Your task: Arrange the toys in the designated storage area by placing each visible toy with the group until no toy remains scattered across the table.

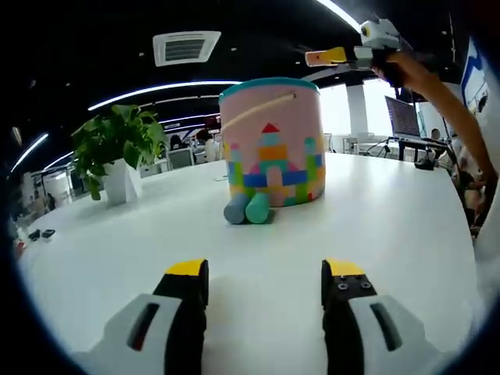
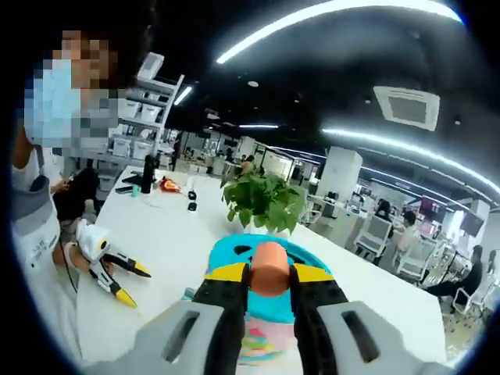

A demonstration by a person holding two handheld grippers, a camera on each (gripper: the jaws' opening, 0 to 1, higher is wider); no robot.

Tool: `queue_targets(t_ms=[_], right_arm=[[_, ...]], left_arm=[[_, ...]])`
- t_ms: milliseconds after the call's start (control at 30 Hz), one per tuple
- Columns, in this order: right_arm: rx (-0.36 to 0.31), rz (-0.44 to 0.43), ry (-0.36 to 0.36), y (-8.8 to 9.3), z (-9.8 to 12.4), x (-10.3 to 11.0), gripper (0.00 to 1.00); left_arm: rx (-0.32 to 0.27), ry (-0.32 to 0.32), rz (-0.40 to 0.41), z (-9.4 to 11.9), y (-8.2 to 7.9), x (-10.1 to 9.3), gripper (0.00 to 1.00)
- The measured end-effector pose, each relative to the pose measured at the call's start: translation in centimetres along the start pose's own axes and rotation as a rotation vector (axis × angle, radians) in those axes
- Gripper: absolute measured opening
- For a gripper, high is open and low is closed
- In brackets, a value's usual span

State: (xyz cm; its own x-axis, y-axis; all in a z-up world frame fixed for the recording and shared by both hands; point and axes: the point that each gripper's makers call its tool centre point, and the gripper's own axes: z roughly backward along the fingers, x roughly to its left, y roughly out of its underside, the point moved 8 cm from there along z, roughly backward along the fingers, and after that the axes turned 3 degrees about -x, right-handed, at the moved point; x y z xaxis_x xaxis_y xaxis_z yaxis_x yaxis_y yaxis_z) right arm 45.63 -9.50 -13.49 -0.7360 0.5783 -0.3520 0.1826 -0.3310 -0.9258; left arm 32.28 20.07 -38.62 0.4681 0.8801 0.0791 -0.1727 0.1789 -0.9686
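A pink toy bucket [image 1: 272,141] with a teal rim and a block-castle picture stands on the white table [image 1: 391,226]. Two cylinder blocks, one blue-grey [image 1: 235,209] and one teal [image 1: 258,207], lie side by side at its base. My left gripper [image 1: 266,283] is open, low over the table in front of them. My right gripper [image 2: 270,275] is shut on an orange cylinder block [image 2: 270,268], directly above the bucket's teal lid [image 2: 234,251], which has cut-out holes. In the left gripper view the right gripper [image 1: 336,55] hangs high above the bucket's right side.
A potted green plant [image 1: 117,148] stands on the table left of the bucket. A person's arm [image 1: 445,101] reaches in from the right. Small dark items [image 2: 168,186] lie at the table's far end. Office desks and chairs lie beyond.
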Motion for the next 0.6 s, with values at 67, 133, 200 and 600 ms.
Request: queue_targets(t_ms=[67,133,200,600], right_arm=[[0.025,0.027,-0.008,-0.5,-0.4,-1.0,0.20],[0.057,0.049,-0.024,-0.9,-0.9,-1.8,0.20],[0.103,0.079,-0.055,-1.0,-1.7,-2.4,0.20],[0.383,0.206,-0.223,0.0,-7.1,-4.4,0.20]], left_arm=[[0.000,0.001,-0.002,0.0,0.0,0.0,0.60],[0.000,0.001,-0.003,0.0,0.0,0.0,0.60],[0.000,0.001,-0.001,0.0,0.0,0.0,0.60],[-0.005,0.002,-0.004,-0.1,0.0,-0.1,0.60]])
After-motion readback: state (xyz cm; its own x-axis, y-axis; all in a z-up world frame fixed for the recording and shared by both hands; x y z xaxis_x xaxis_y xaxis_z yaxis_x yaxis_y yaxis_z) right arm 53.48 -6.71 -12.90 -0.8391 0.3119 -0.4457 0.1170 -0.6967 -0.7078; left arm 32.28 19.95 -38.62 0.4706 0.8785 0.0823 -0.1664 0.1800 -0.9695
